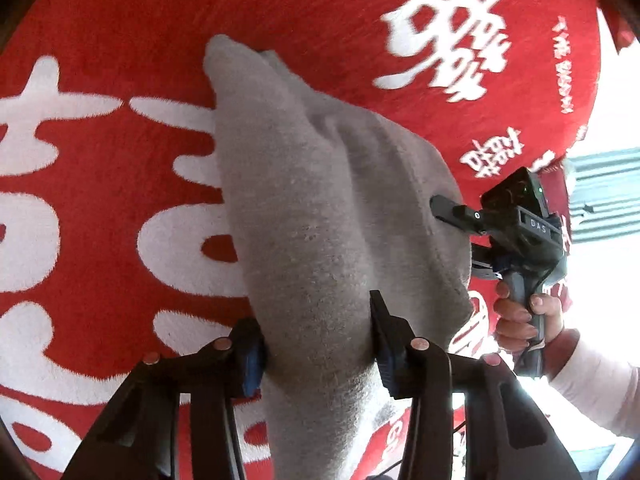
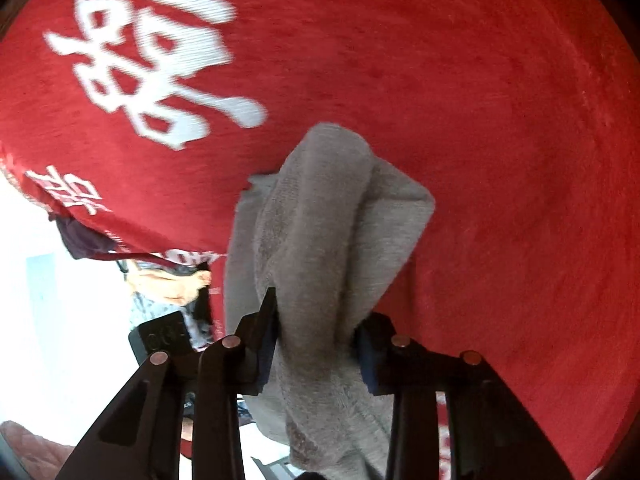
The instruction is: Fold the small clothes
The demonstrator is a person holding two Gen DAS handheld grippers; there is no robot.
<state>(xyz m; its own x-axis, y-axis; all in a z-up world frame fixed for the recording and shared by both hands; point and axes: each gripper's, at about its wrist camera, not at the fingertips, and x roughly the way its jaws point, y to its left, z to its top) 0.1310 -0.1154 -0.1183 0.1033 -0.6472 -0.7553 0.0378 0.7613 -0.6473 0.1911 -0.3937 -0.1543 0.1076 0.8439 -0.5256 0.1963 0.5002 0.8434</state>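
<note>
A small grey knit garment [image 1: 312, 208] is held up above a red cloth with white characters [image 1: 100, 168]. My left gripper [image 1: 318, 344] is shut on one bunched part of it, the fabric squeezed between the blue pads. The right gripper shows in the left wrist view [image 1: 444, 210], its fingers at the garment's right edge. In the right wrist view my right gripper [image 2: 316, 344] is shut on another bunched part of the grey garment [image 2: 332, 216], which hangs in folds past the fingers.
The red cloth [image 2: 480, 120] covers the table under both grippers. Its edge [image 2: 80, 216] drops off at the left of the right wrist view, with a bright floor beyond. A hand in a white sleeve [image 1: 520, 316] holds the right gripper's handle.
</note>
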